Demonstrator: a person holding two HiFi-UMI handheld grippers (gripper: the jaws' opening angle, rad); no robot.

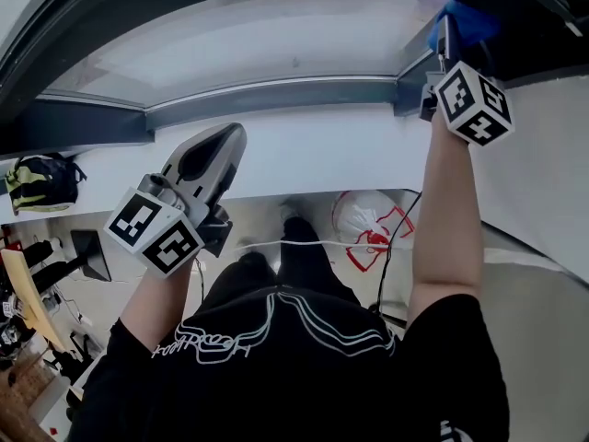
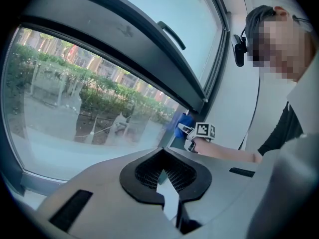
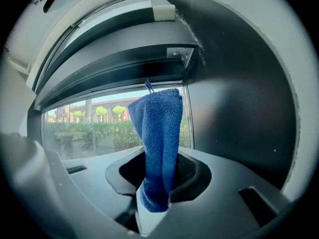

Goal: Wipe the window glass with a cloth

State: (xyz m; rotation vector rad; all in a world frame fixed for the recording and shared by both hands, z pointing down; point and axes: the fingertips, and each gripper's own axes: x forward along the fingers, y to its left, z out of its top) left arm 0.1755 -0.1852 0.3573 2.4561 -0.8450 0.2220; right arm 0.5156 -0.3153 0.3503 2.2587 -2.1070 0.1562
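Blue cloth [image 3: 158, 133] stands pinched between the right gripper's [image 3: 155, 185] fingers [image 3: 192, 176], protruding upward.

black t-shirt [image 1: 304, 366], white outline print. left gripper [image 1: 227, 139], right gripper [image 1: 447, 28]: grey shells, black jaw linings, black-and-white marker cubes [image 1: 471, 102].

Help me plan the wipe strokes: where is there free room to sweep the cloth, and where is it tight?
The glass left of the cloth is bare, bordered by the dark crossbar above. It is tight at the right corner, where the right gripper holds the cloth beside the dark side frame.
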